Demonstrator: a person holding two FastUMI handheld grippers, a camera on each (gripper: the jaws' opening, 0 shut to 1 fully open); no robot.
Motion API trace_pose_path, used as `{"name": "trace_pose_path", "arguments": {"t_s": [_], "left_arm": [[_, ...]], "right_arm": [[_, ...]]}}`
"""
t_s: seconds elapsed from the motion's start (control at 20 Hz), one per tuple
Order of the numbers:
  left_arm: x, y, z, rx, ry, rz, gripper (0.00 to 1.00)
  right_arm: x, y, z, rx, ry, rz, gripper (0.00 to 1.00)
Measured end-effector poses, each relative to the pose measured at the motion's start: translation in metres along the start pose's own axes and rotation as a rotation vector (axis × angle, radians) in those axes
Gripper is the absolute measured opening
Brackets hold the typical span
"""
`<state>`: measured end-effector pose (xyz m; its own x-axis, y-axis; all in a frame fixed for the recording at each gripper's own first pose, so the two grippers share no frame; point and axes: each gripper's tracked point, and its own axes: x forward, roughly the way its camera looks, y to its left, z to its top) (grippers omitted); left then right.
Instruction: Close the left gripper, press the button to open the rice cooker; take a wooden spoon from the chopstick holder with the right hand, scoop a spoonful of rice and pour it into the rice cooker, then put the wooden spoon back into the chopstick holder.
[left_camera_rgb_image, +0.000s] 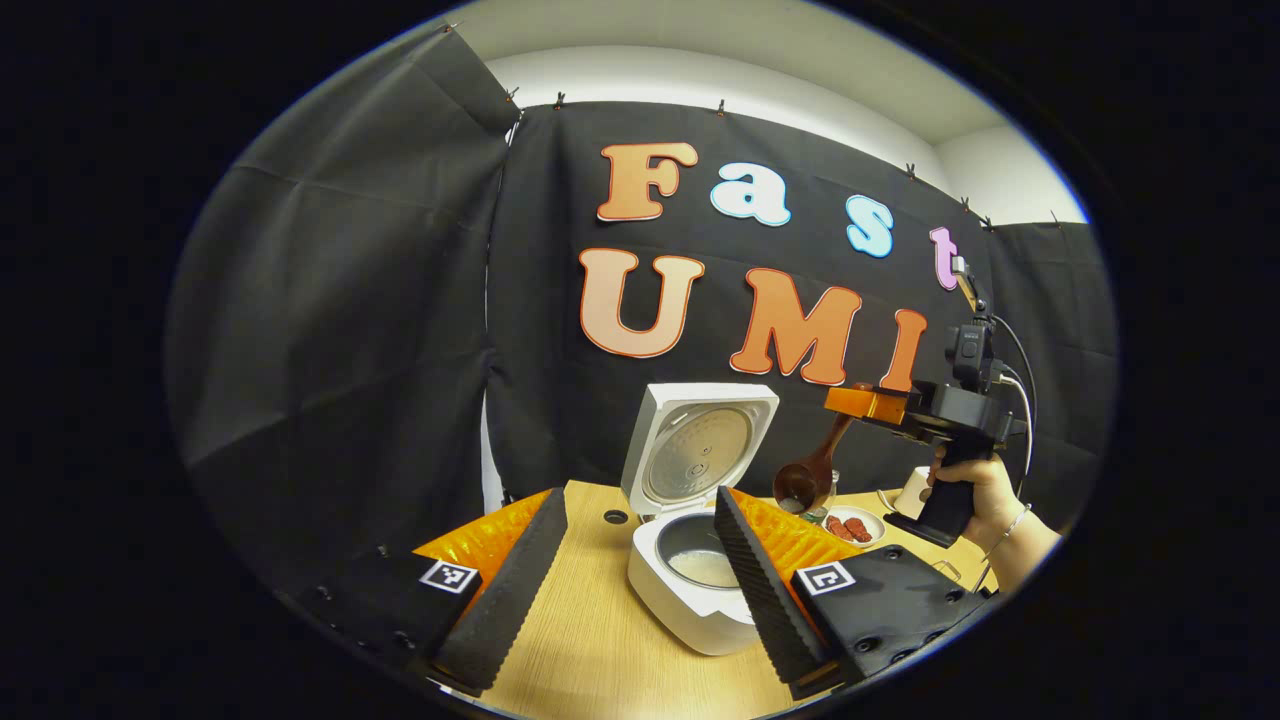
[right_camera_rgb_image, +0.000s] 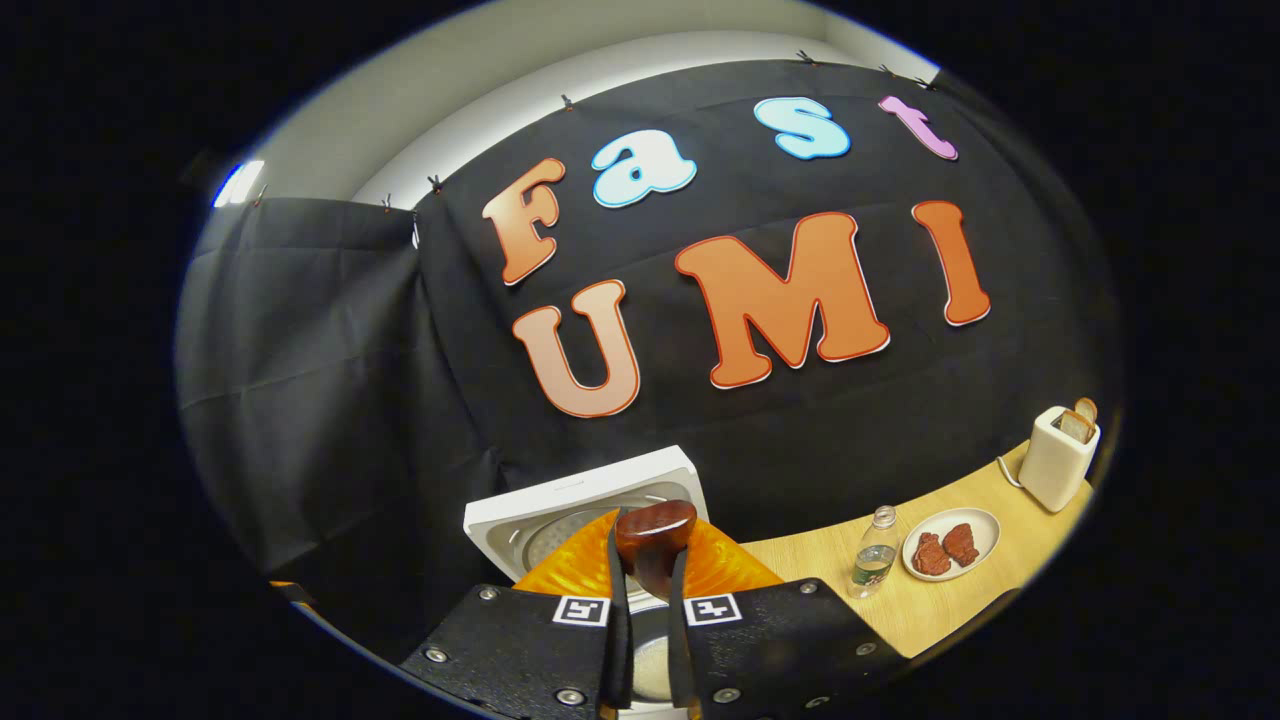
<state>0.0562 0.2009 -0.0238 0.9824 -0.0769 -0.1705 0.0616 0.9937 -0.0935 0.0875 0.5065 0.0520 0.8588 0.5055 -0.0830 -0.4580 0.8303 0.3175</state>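
Two grippers are in play. Right gripper is clamped on the handle of the wooden spoon, both fingers pressed against it, handle end poking up between them in the right gripper view. From the left gripper view the spoon hangs bowl-down from that gripper, some white rice visible in the bowl, held above and just to the right of the rice cooker. Judgement: bowl is tilted downward so the rice tips into the pot; pour is under way or nearly finished, since rice already lies in the inner pot. Cooker lid stands upright at the back, so the button step reads as done. Left gripper has its fingers well apart, holding nothing, cooker sitting between and beyond them on the wooden table; likely kept back to leave the pot mouth free. Chopstick holder: cannot locate with confidence. Plate of meat, bottle and toaster stand off to the right, well apart from the spoon.
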Motion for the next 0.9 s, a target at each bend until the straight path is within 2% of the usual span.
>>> {"name": "trace_pose_path", "arguments": {"t_s": [0.35,0.55,0.75,0.9], "left_arm": [[0.004,0.001,-0.005,-0.001,0.007,0.007,1.00],[0.005,0.002,0.000,-0.008,-0.003,0.026,1.00],[0.013,-0.002,0.006,-0.027,-0.023,0.050,1.00],[0.027,-0.018,0.015,-0.020,-0.029,0.044,1.00]], "right_arm": [[0.000,0.017,-0.008,-0.099,0.008,0.071,0.13],[0.001,0.010,-0.010,-0.058,0.014,0.077,0.13],[-0.010,-0.028,-0.001,0.093,0.015,0.052,0.13],[-0.027,-0.086,0.004,0.117,-0.001,-0.027,0.13]]}}
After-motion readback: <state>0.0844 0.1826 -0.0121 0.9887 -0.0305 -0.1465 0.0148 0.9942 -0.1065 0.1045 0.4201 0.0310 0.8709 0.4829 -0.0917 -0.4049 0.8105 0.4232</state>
